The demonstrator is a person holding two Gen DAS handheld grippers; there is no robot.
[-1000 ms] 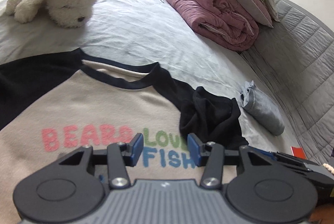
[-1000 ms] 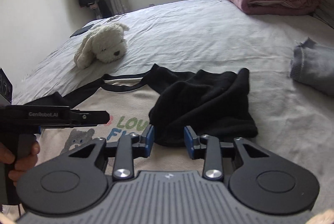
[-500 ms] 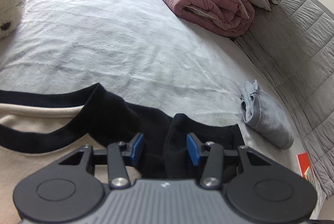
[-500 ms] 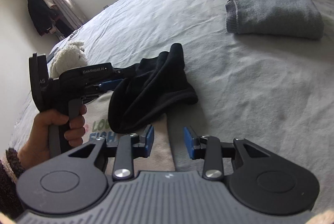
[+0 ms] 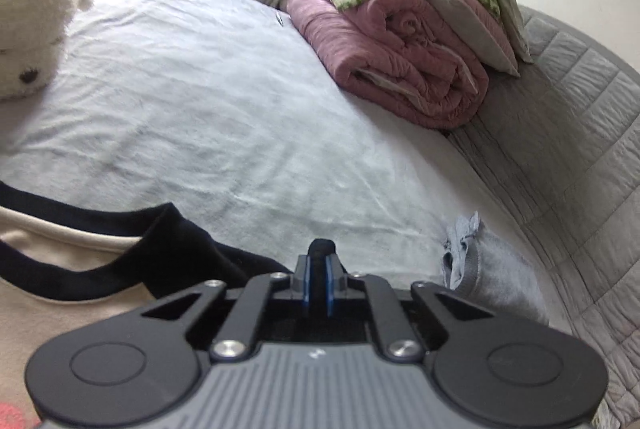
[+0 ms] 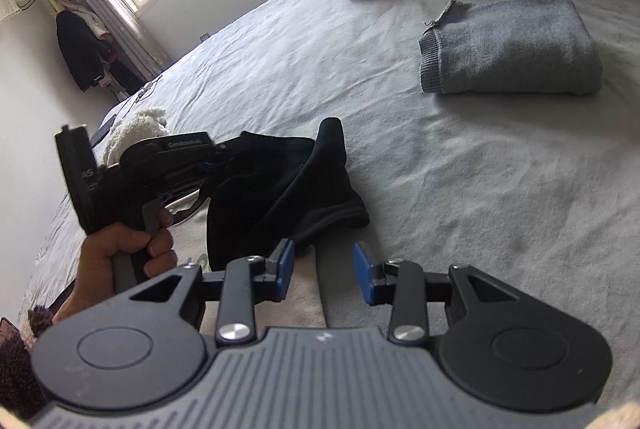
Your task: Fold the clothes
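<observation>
the beige shirt with black sleeves [image 5: 60, 293] lies spread on the bed [image 5: 208, 117], collar toward the far side, with its black sleeve [image 6: 280, 189] bunched in a heap at the shoulder nearest the right hand. nothing on it looks folded yet, so i judge the job on this garment as barely begun: the sleeve has to be brought in, then the body folded. a grey knit [image 6: 508, 49] already sits as a neat folded block on the sheet, well apart from the shirt, which suggests one piece is done. no baskets or boxes show; the pink quilt [image 5: 400, 61] and green bedding are only stacked at the headboard corner. the left tongs [image 5: 318, 279] have just been closing and now pinch a ridge of the black sleeve cloth between the blue pads. the right tongs [image 6: 324, 275] stand partly apart, holding nothing, over the shirt's edge just beside the sleeve heap.
</observation>
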